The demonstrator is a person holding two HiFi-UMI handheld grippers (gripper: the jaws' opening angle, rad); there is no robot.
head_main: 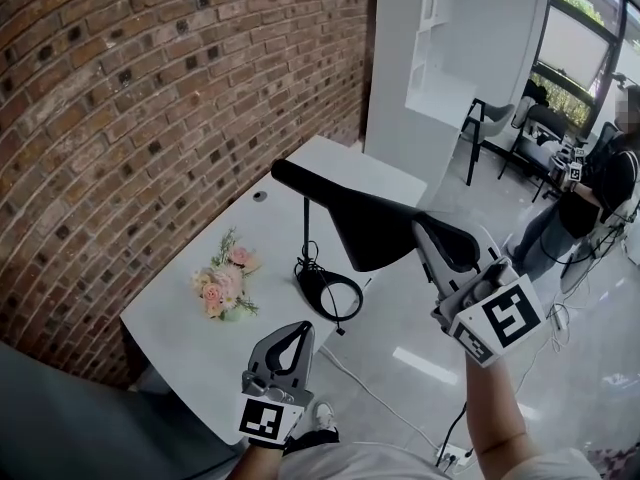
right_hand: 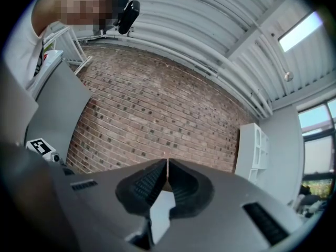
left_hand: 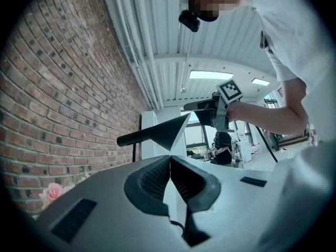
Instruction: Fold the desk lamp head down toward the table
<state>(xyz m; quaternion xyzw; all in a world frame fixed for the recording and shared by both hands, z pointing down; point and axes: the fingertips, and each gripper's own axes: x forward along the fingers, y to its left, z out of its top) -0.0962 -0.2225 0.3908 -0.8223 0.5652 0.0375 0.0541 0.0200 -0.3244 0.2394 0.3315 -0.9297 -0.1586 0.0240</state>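
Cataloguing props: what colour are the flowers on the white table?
Pink, with green leaves; the small flower bouquet shows best in head view.

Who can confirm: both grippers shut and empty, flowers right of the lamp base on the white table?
Not quite. The head view shows the flowers left of the lamp base, not right. The rest holds: left gripper and right gripper are both shut on nothing, and the table is white.

One black ring-based desk lamp [head_main: 368, 223], one white rectangular table [head_main: 180, 330]. One small pink flower bouquet [head_main: 224, 284]. Two grey plastic grippers: left gripper [head_main: 296, 330], right gripper [head_main: 425, 226].
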